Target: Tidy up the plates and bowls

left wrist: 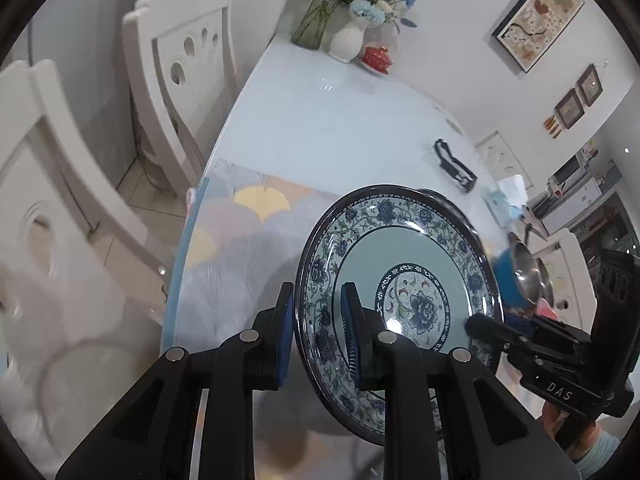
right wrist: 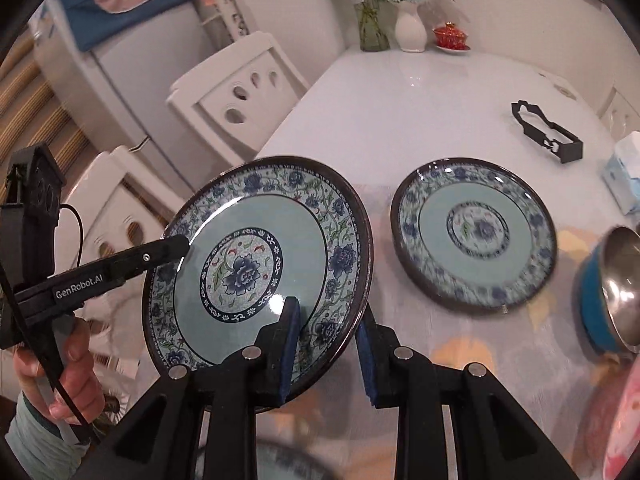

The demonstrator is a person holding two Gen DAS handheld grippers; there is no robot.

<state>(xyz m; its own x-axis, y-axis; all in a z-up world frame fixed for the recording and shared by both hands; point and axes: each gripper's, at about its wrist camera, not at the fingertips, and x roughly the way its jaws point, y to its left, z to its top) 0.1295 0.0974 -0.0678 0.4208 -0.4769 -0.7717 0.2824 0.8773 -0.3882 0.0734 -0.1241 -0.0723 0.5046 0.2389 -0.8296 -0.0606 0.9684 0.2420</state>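
Right wrist view showed the held plate [right wrist: 256, 268] pinched at opposite rims by both tools: the right tool [right wrist: 328, 344] clamped narrow over its near right rim, one pad on the glazed face and one behind, and the left tool [right wrist: 176, 246] gripped the far left rim. Left wrist view showed the same from the other side, the left tool [left wrist: 316, 340] closed on the rim. The plate hung tilted above the worktop [right wrist: 420, 120], face turned up and toward the cameras. A second plate [right wrist: 474, 236] lay flat on the cloth just to the right, nearer the right tool. Stacking would likely mean carrying the held plate rightward and levelling it. A blue-sided steel bowl [right wrist: 612, 292] sat farther right.
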